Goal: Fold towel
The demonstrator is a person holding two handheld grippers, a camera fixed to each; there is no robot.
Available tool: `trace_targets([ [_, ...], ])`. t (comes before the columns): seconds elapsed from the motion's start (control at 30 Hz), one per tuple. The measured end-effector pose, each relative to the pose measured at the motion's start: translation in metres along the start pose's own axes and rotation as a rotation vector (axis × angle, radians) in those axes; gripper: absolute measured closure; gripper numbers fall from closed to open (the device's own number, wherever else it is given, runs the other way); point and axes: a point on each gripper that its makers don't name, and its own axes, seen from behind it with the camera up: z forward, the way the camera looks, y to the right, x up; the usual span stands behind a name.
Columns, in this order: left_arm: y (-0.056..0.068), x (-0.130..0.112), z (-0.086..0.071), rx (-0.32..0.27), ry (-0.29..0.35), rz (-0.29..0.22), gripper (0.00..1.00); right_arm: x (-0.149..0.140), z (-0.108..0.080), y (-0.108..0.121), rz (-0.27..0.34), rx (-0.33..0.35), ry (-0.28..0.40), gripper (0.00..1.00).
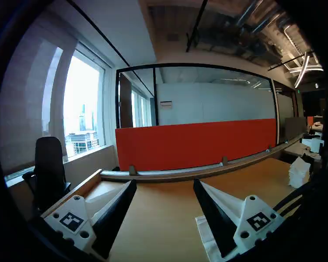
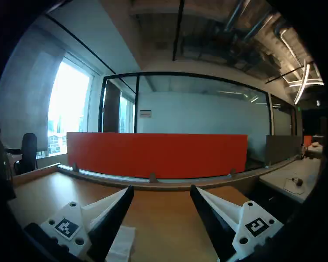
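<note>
- We hold the left gripper [image 1: 164, 182] and right gripper [image 2: 161, 188] above a light wooden desk [image 1: 164, 218]. Both have fingers wide apart w/ nothing held.
- The white cloth towel [image 1: 203, 236] lies low on the desk, its edge just beside the fingers.
- Step, we judge: approach, no grasp yet. Next: tip down and pinch the towel's edge.
- Beyond: orange partition panel [image 1: 194, 144], black office chair [image 1: 48, 170], stack of white folded cloths [image 1: 299, 172]. These look well apart from our reach.
</note>
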Motion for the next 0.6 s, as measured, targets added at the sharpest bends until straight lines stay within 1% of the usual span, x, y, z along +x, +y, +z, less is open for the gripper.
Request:
trace_targets([
  [0.1,-0.001,0.010,-0.003,0.002,-0.001,0.000,0.04,0.012,0.000,-0.001,0.006,0.003,-0.001,0.01],
  [0.2,0.001,0.017,-0.005,-0.001,-0.005,0.005,0.04,0.021,-0.002,-0.001,0.007,0.004,0.000,0.01],
  [0.4,0.003,0.026,-0.007,-0.008,-0.017,0.017,0.04,0.033,-0.006,-0.002,0.008,0.006,-0.014,0.01],
  [0.6,0.008,0.026,-0.007,-0.039,-0.041,0.032,0.04,0.036,-0.008,-0.005,-0.013,0.029,-0.030,0.00],
])
